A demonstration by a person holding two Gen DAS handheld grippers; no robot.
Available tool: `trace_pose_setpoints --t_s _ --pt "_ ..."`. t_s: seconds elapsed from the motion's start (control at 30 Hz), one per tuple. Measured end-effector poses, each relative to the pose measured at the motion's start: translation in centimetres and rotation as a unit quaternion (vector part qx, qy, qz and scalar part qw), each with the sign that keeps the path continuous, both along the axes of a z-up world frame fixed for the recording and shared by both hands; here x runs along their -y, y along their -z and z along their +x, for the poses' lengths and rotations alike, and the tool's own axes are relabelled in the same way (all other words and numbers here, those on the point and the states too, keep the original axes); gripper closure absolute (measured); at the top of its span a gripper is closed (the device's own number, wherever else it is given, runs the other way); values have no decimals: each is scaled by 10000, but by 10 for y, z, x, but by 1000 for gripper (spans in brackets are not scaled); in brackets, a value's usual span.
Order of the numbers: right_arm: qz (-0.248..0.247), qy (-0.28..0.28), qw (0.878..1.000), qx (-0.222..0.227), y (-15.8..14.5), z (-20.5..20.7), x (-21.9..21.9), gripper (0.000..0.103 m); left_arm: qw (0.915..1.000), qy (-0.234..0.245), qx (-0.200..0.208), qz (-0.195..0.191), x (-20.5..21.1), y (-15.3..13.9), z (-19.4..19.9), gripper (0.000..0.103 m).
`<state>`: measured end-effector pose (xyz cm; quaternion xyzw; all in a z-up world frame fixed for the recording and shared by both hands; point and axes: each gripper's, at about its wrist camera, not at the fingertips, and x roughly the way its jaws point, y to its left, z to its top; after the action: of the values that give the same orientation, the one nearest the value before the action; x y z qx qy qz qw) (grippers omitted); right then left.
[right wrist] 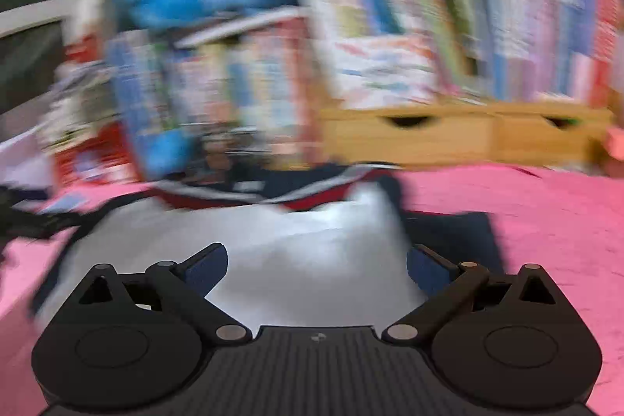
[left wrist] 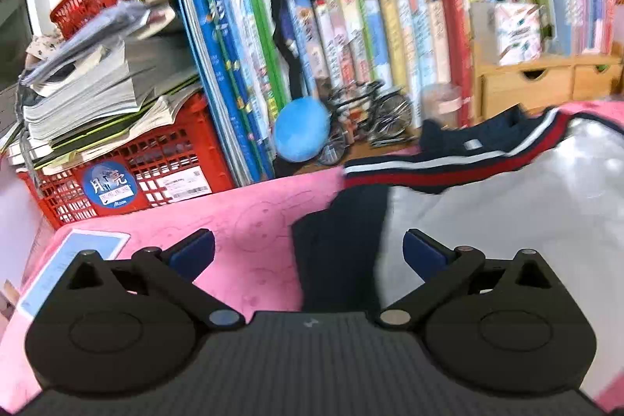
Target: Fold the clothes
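Here, both grippers spread wide, nothing between the jaws. Left gripper [left wrist: 308,252] hangs low in frame over the pink blanket [left wrist: 241,217] and the dark sleeve edge of the polo shirt [left wrist: 507,205]. Shirt lies flat, right of centre: white body, navy collar with red and white stripes toward the top. Right gripper [right wrist: 316,266], heavily blurred view, sits over the shirt's white body [right wrist: 312,252]. Behind, upper frame: row of books [left wrist: 351,38], red crate [left wrist: 128,178], blue plush [left wrist: 300,135], wooden drawer unit [left wrist: 546,84].
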<state>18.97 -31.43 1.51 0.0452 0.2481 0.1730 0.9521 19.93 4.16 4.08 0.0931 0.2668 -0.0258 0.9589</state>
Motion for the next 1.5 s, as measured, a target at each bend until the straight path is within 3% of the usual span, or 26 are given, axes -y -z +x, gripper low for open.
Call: trace_pose_setpoints --t_s 0.07,0.13,0.23,0.3,0.4,0.47,0.57,0.6,0.67,0.83,0.87,0.93,1.0,1.07,1.1,1.2,1.27,1.4,1.5 --pt "-98 -570 9983 29 2 -12 -31 6 9982 497 45 -331 15 3 -23 0" --pt "-433 -899 9949 -122 10 -14 -63 9 9969 782 1 -56 36 17 -38 0" --pt "-1224 -591 9893 -539 31 -6 -86 6 9956 622 -300 638 50 48 -41 0" --pt "-1159 -287 9896 -806 42 -1 -63 5 9947 481 -416 803 39 62 -45 0" --pt "-811 709 9891 -1004 53 1 2 6 9974 252 -365 571 8 68 -54 0" --pt "-673 1447 9808 -1119 55 -4 41 6 9986 18 -430 313 -11 69 -53 0" --pt "-433 2511 9585 -1279 60 -12 100 3 9979 -175 -612 -148 -25 68 -46 0" --pt "-79 2563 9578 -1301 60 -21 114 3 9975 -180 -644 -218 -27 68 -44 0" --pt "180 2511 9600 -1224 58 -38 124 3 9977 -168 -633 -188 -25 68 -43 0" --pt "324 1645 9800 -1071 56 -64 100 4 9975 -164 -651 -230 -27 67 -41 0" --pt "342 1459 9827 -1091 59 -66 93 9 9974 -165 -660 -252 -27 68 -41 0" --pt "111 1444 9829 -1135 63 -68 83 40 9972 -164 -675 -289 -28 68 -42 0" --pt "-75 1671 9808 -1003 66 -64 98 53 9969 -158 -694 -328 -29 68 -41 0" --pt "318 1949 9742 -1092 64 -60 125 52 9963 -146 -733 -421 -31 69 -40 0" --pt "290 2102 9704 -1154 61 -60 129 44 9960 -144 -748 -457 -32 69 -40 0" --pt "-632 2473 9631 -859 42 -73 105 41 9960 -149 -751 -470 -32 69 -40 0" --pt "-897 2590 9596 -631 34 -81 88 39 9962 -149 -737 -441 -31 69 -41 0" --pt "-256 1821 9820 -426 20 -89 56 24 9966 -151 -715 -379 -29 69 -41 0" --pt "-297 968 9942 -362 12 -83 6 20 9966 -150 -716 -376 -29 69 -41 0"
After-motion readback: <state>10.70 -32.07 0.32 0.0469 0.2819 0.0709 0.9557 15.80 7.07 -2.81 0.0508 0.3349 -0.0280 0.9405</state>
